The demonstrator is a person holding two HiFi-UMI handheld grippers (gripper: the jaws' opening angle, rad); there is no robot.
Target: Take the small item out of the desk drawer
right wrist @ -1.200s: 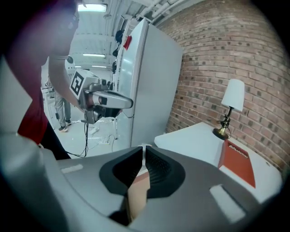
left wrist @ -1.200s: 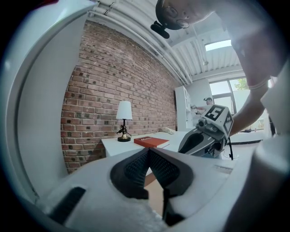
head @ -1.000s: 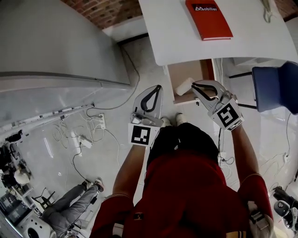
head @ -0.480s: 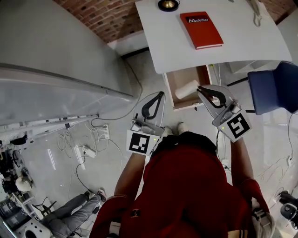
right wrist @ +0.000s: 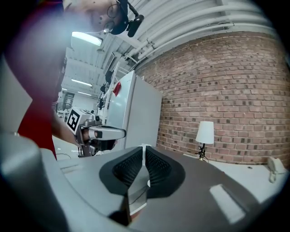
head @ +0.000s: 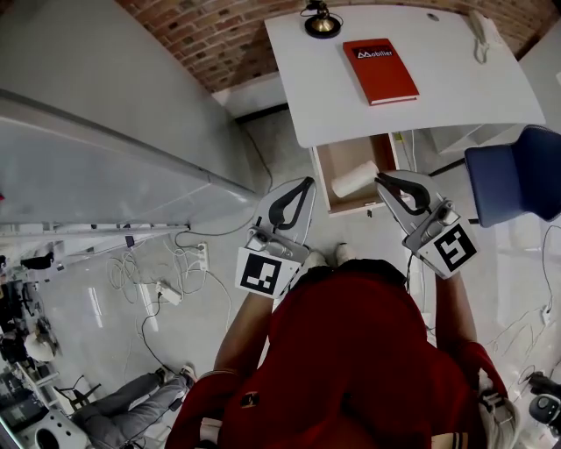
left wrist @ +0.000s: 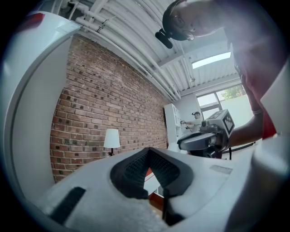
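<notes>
white roll [head: 354,179] lies tilted inside the open drawer [head: 337,156], toward the drawer's front right, not in either claw. the drawer stands pulled out from under the white worktop [head: 333,105]. a red book [head: 380,70] and a lamp [head: 321,21] sit on the worktop beyond the drawer, and a blue chair [head: 515,174] stands to the drawer's right.

the right claw [head: 380,179] reaches in from the drawer's right front corner, its tips just beside the near end of the roll. whether they touch it cannot be told. in the right gripper view this claw [right wrist: 143,147] has its pads pressed nearly together, with only a thin slit between them. whether anything thin sits in that slit cannot be made out. the right forearm [head: 450,302] runs straight forward from the red sleeve, and the marker cube sits at the wrist end, angled up and outward.

the left claw [head: 306,182] is held in the air over the floor to the left of the drawer's front, pointing toward its left corner and apart from it. its tips [left wrist: 148,151] meet at the far end with nothing between them. the left forearm [head: 248,326] is bare and angles forward and slightly inward toward the drawer.
</notes>
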